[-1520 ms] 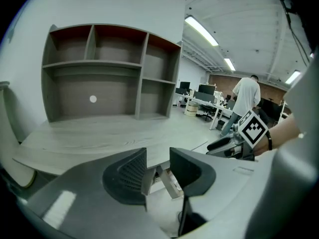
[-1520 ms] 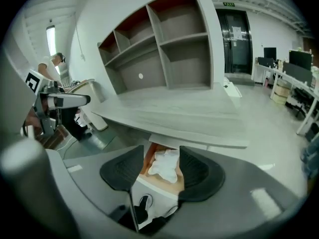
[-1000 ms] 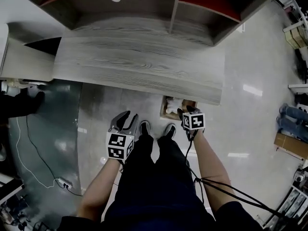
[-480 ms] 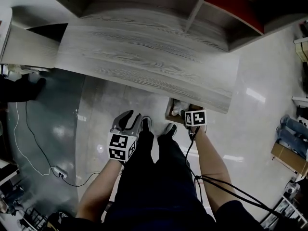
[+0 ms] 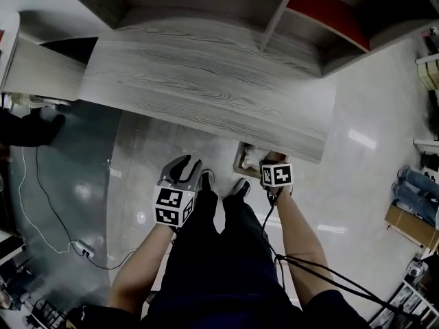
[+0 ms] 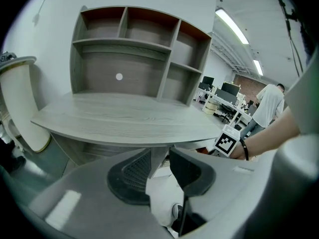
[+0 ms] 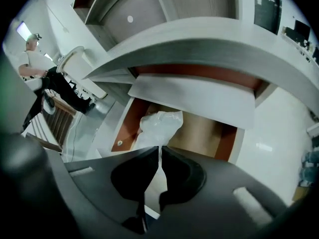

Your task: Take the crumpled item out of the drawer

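A low drawer (image 7: 124,126) with reddish-brown walls stands open under the grey wooden desk (image 5: 206,94). In it lies the crumpled item (image 7: 162,123), a white plastic wad. My right gripper (image 7: 160,153) points steeply down into the drawer; its jaws have just been closing and now pinch a fold of the wad. In the head view the right gripper (image 5: 269,163) sits over the drawer (image 5: 240,163), beside the crumpled item (image 5: 252,157). My left gripper (image 5: 186,166) hovers open to the left of the person's legs. In its own view the left gripper (image 6: 160,166) holds nothing.
A shelf unit (image 5: 206,5) stands on the back of the desk. The person's shoes (image 5: 206,180) are on the glossy floor just before the drawer. A cable (image 5: 48,211) trails at the left. Boxes (image 5: 411,218) stand at the right. Another person (image 6: 269,101) stands far off.
The head view has shifted slightly. Both grippers stay about where they were, the right one over the open drawer and the left one open beside the legs.
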`<control>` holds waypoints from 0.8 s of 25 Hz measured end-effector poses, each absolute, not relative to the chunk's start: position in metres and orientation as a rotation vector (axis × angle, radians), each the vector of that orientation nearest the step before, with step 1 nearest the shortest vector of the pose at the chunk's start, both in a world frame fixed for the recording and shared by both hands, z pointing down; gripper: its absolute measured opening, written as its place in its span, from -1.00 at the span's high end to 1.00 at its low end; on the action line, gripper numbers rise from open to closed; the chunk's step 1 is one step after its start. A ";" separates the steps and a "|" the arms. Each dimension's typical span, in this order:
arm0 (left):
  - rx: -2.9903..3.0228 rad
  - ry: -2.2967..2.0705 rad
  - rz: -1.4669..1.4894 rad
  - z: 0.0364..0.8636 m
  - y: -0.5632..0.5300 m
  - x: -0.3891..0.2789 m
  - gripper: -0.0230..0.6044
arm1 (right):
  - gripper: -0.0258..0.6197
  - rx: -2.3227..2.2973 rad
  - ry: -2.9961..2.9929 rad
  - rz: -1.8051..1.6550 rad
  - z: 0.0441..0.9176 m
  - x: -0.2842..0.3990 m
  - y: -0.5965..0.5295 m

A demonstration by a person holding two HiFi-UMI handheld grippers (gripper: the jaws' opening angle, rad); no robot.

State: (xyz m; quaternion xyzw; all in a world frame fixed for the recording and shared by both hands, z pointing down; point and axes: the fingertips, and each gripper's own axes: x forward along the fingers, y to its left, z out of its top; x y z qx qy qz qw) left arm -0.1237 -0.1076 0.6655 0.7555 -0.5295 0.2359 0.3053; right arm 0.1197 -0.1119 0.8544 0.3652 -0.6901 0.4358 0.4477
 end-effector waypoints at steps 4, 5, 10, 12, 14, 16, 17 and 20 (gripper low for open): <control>2.044 -1.378 0.610 0.659 -0.110 -0.111 0.56 | 0.86 0.934 -1.728 1.107 0.841 0.128 -0.105; 2.052 -1.373 0.609 0.658 -0.109 -0.108 0.56 | 0.86 0.938 -1.733 1.108 0.837 0.129 -0.103; 2.159 -1.378 0.672 0.646 -0.109 -0.092 0.56 | 0.88 0.955 -1.778 1.063 0.817 0.133 -0.091; 2.176 -1.372 0.658 0.641 -0.109 -0.086 0.56 | 0.89 0.978 -1.798 1.077 0.809 0.132 -0.088; 2.168 -1.369 0.625 0.638 -0.108 -0.082 0.56 | 0.89 1.006 -1.820 1.101 0.801 0.131 -0.087; 2.169 -1.372 0.611 0.633 -0.106 -0.080 0.56 | 0.89 1.033 -1.844 1.118 0.792 0.129 -0.088; 2.175 -1.372 0.611 0.631 -0.105 -0.080 0.56 | 0.89 1.041 -1.855 1.117 0.787 0.129 -0.088; 2.214 -1.378 0.635 0.623 -0.102 -0.077 0.56 | 0.89 1.040 -1.900 1.085 0.769 0.126 -0.088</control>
